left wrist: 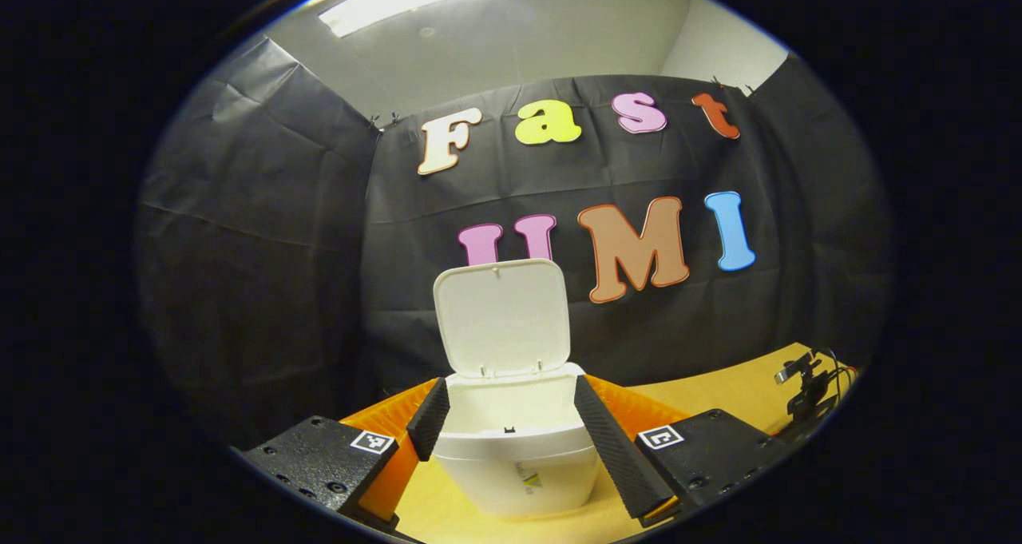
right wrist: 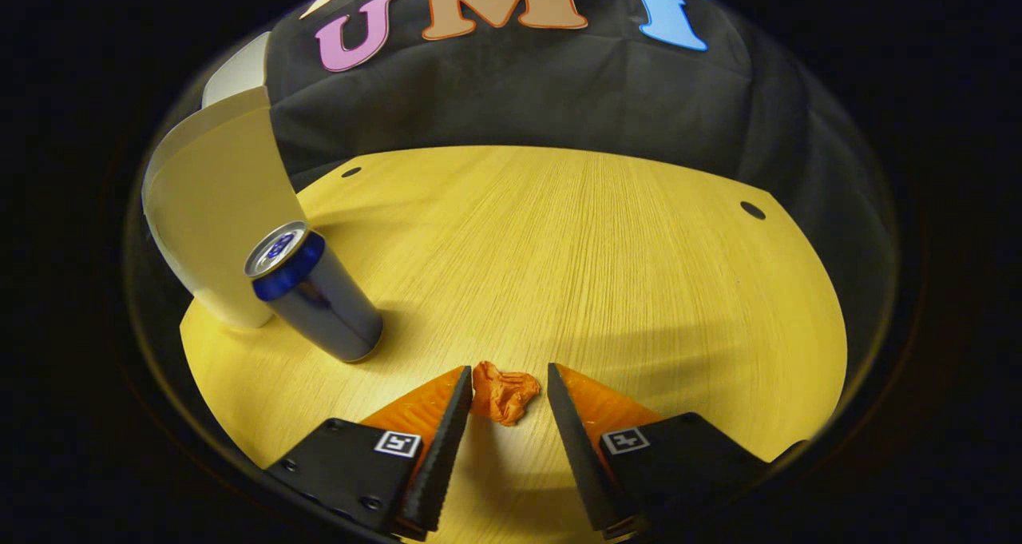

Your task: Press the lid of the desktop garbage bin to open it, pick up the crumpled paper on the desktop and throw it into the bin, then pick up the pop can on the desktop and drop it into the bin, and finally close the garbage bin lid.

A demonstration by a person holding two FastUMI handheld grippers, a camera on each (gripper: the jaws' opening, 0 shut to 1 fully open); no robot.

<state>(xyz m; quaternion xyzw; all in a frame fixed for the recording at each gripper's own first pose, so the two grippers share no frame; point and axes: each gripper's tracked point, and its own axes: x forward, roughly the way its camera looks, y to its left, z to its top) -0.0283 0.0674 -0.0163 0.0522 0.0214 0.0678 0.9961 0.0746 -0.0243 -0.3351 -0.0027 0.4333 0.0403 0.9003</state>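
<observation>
While the bin (left wrist: 511, 448) stands with its lid (left wrist: 501, 316) swung up, the opening step looks done, and the left gripper (left wrist: 511, 416) sits before it with fingers spread, holding nothing. Both throws and the closing remain. On the table (right wrist: 639, 272), the pop can (right wrist: 315, 292) stands upright just beside the bin, silver with a blue band. Farther right, the crumpled paper (right wrist: 505, 392), a small orange wad, lies between the right gripper's (right wrist: 507, 408) parted fingers, not yet pinched.

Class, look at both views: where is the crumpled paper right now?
In the right gripper view, the paper lies on the desk between the open right gripper's fingertips, right of the can.
</observation>
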